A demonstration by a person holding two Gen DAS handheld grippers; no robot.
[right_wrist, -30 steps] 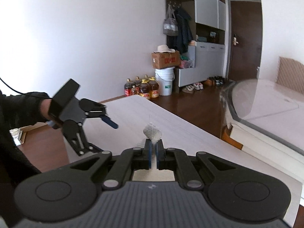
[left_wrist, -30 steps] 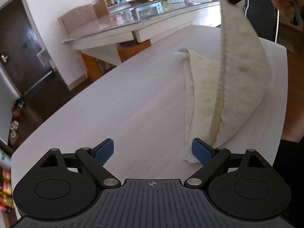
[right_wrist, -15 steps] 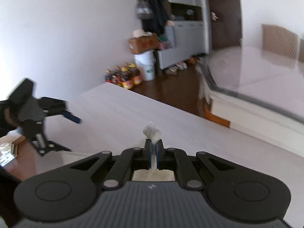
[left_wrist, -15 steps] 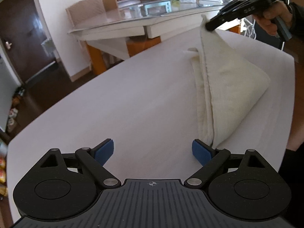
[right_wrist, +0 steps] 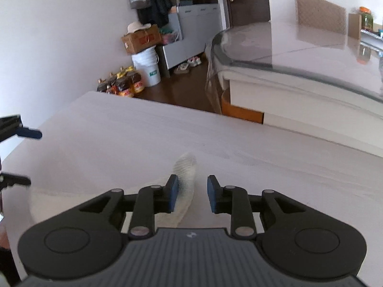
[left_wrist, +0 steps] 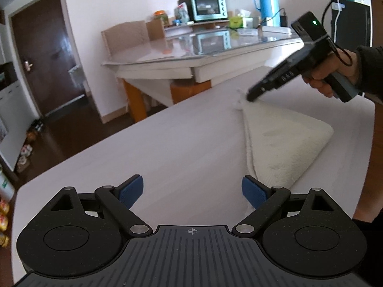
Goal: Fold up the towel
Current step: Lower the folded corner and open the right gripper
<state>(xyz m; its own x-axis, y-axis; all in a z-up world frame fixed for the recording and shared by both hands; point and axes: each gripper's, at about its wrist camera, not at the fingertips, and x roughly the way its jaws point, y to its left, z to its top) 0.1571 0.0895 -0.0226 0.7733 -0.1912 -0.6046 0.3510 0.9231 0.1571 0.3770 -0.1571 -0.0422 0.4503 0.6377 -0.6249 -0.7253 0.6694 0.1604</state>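
- While the right gripper parts its jaws, the towel corner stands loose between them, the rest folded along the table's right edge.
- Left gripper hangs wide and empty, near the towel's near end.
- Left of the towel, bare tabletop runs to the far edge.

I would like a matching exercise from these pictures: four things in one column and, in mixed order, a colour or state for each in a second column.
Things:
1. towel
2. thermos
3. left gripper
4. right gripper

Colour or state:
A. blue, standing on the far glass table
B. fingers wide apart, nothing between them
C. cream, folded over, lying on the white table
D. fingers opening, towel corner between them

Pairs: 1-C, 2-A, 3-B, 4-D
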